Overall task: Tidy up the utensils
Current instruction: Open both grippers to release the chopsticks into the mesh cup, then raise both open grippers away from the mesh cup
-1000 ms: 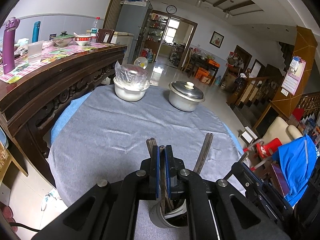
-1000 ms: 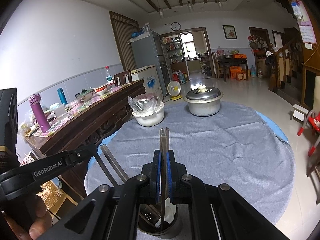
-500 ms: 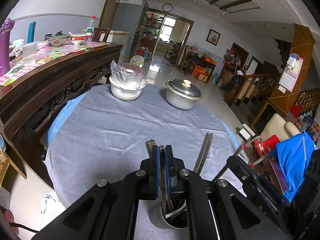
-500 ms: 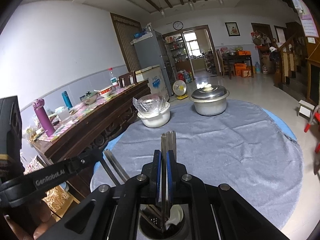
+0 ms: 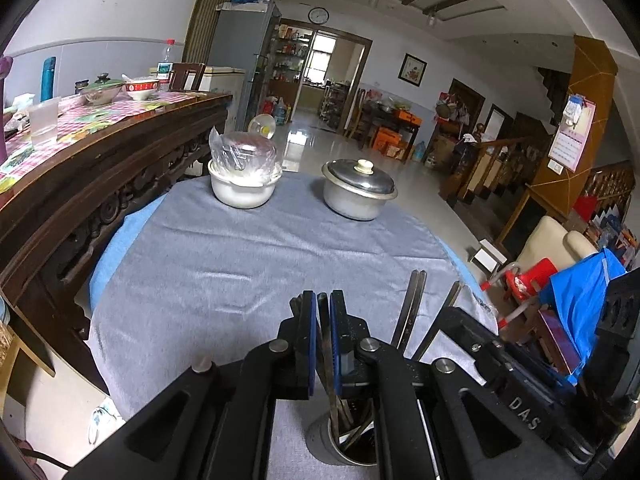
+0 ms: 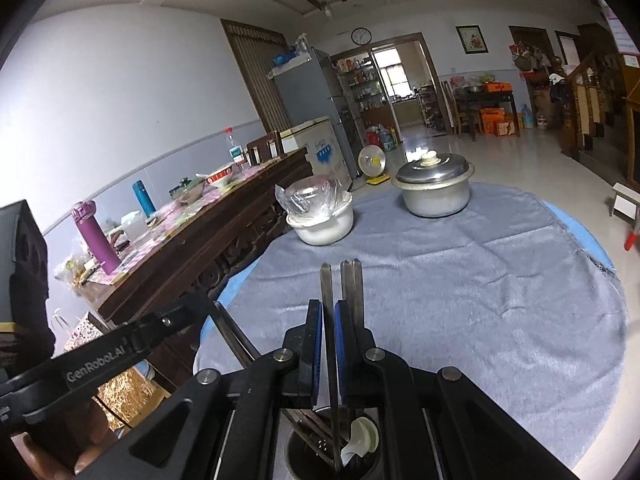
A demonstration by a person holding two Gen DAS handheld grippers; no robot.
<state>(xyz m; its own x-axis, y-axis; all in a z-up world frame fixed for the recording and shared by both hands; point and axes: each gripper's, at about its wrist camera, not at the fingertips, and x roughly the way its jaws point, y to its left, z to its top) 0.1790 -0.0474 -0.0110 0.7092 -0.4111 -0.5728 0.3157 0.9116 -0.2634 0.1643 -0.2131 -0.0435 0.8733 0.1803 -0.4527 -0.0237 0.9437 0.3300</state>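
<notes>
Utensils [image 6: 329,320] pinched — both grippers tilted down over holder [image 6: 334,452]

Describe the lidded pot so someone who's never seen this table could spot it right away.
Start at the round table under the grey cloth. Two vessels stand side by side at its far edge. The pot is the right-hand one: bare metal with a metal lid and pale knob, while the white bowl beside it is covered in clear plastic.
</notes>
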